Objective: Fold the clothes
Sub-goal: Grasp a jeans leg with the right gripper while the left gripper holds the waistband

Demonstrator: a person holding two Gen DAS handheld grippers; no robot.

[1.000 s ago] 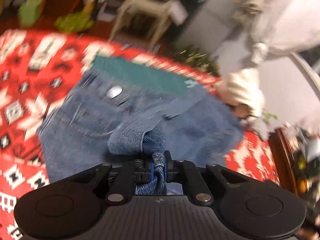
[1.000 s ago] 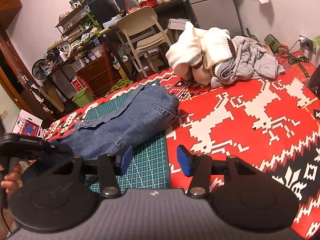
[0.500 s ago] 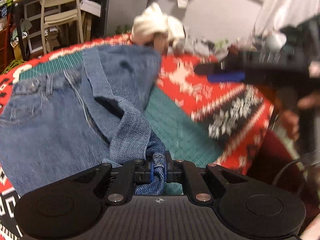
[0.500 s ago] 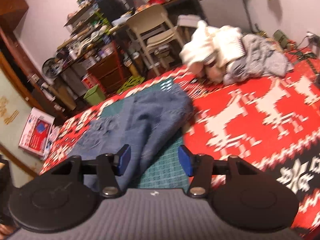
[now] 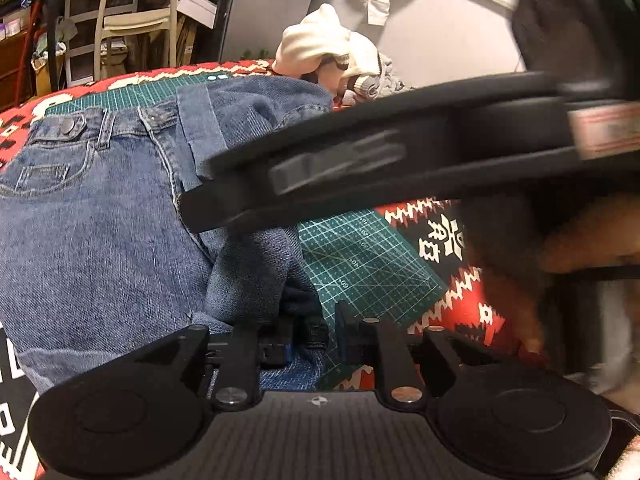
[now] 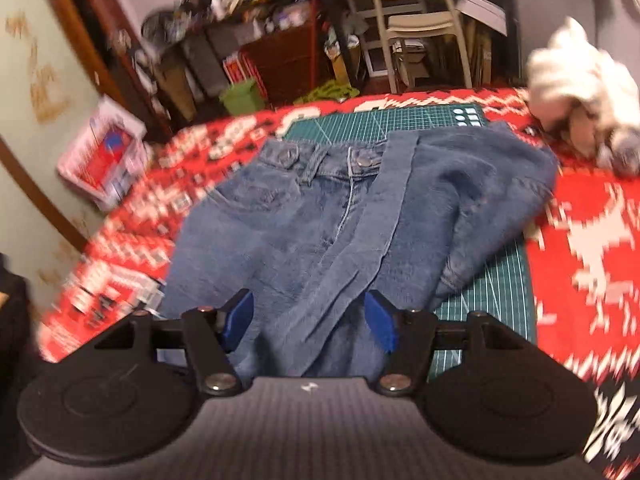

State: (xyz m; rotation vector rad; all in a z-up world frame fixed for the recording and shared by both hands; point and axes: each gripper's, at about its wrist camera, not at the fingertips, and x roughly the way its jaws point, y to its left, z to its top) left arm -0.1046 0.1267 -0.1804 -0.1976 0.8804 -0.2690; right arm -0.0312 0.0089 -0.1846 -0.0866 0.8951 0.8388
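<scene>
The jeans (image 5: 100, 220) lay on the left, waistband far from me, one leg folded back up over the hip. Half a second before, my left gripper (image 5: 312, 340) was pinching the denim; now its fingers stood a little apart, and the cloth lay loose between them. I judged this fold as laid down. The green cutting mat (image 5: 360, 256) was under the jeans. My right gripper (image 6: 310, 320) had come above the jeans, wide open and holding nothing. Its red-white label (image 5: 600, 128) was too blurred to read, and the mat's numbers too small.
</scene>
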